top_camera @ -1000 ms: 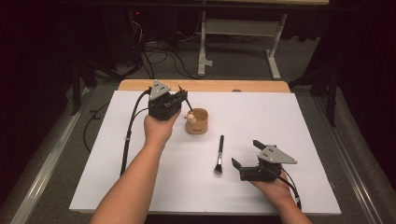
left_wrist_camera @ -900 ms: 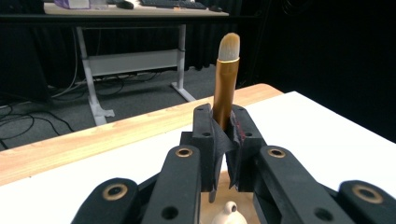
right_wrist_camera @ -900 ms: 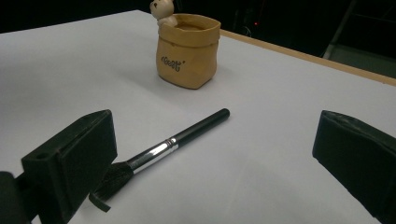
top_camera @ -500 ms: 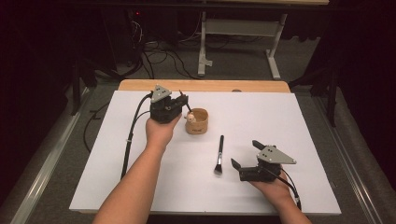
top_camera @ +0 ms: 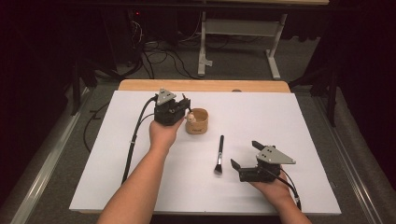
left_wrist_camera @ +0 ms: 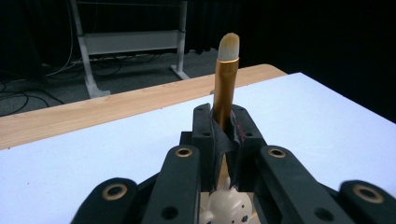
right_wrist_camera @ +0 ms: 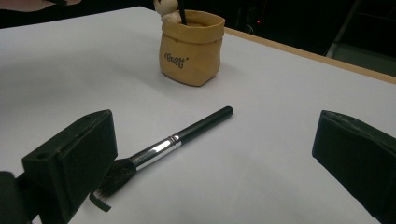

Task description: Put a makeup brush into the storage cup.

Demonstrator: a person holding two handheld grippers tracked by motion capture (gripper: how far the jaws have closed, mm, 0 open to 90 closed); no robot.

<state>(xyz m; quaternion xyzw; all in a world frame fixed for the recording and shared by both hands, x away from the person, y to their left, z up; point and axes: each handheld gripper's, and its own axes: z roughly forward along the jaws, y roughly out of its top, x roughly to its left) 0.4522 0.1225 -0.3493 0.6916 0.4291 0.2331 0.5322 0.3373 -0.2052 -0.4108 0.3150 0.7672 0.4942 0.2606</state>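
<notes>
My left gripper [top_camera: 180, 108] has its black jaws pinched tight on a slim gold-handled brush with a pale bristle tip [left_wrist_camera: 226, 84], which stands nearly upright between them, bristles up. From above I see this gripper at the left rim of the small tan pot shaped like a paper bag [top_camera: 198, 122], on the white sheet covering the table [top_camera: 116, 154]; looking along the jaws, a little white figurine [left_wrist_camera: 226, 206] sits just below them. My right gripper [top_camera: 243, 157] rests low on the sheet near its front right, jaws spread wide with nothing between them. Ahead of it lies a black-handled brush with a silver ferrule and dark bristles [right_wrist_camera: 163, 144], flat on the sheet, bristles toward me, handle pointing at the pot, apart from both.
</notes>
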